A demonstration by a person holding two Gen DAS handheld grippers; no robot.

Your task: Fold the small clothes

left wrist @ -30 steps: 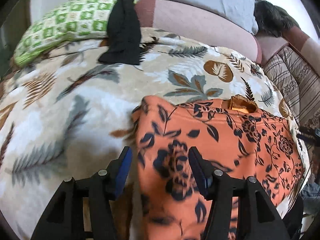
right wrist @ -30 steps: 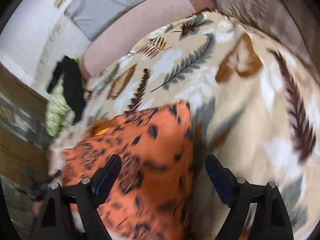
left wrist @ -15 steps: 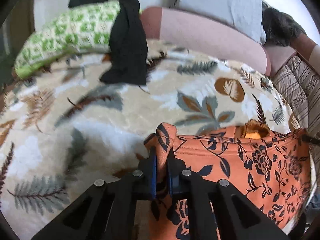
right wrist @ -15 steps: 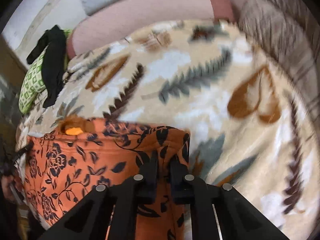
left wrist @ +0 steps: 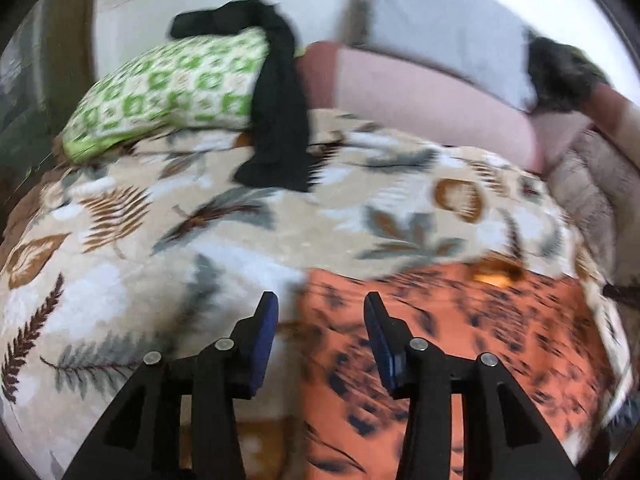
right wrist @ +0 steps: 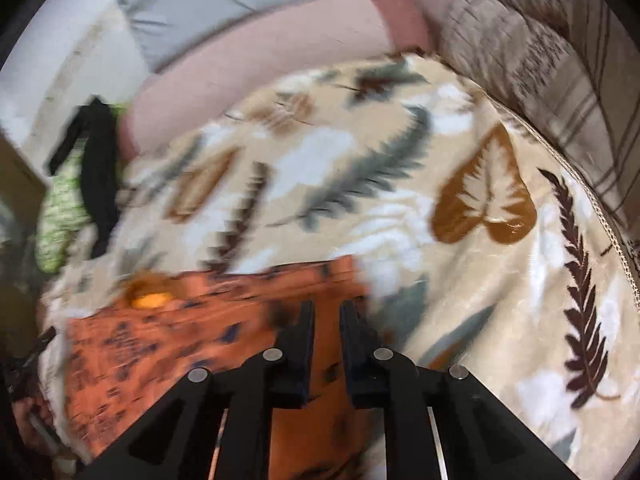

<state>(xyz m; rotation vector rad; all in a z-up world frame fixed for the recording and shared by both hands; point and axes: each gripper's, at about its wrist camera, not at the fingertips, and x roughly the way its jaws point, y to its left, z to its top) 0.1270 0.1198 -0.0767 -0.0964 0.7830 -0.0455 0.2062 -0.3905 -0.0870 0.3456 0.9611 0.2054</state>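
Observation:
An orange garment with a dark flower print (left wrist: 460, 340) lies flat on a leaf-patterned blanket (left wrist: 240, 248), its yellow neck opening (left wrist: 492, 276) at the far edge. My left gripper (left wrist: 320, 300) hovers over the garment's left edge; its jaws are opening and the pads do not touch the cloth. In the right wrist view the garment (right wrist: 180, 352) fills the lower left. My right gripper (right wrist: 327, 308) sits over its right corner. Its jaws are opening and stand only a narrow gap apart. Orange cloth shows in the gap, and no fold rises between the fingers.
A green-checked pillow (left wrist: 172, 88) with a black garment (left wrist: 280, 112) draped over it lies at the back left. A pink bolster (left wrist: 420, 96) and a grey pillow (left wrist: 440, 28) line the back. Striped brown fabric (right wrist: 540, 60) borders the blanket on the right.
Both grippers closed on the garment's far corners and carried them toward me. Now the left jaws have spread wide, the right jaws have parted slightly, and the garment lies flat.

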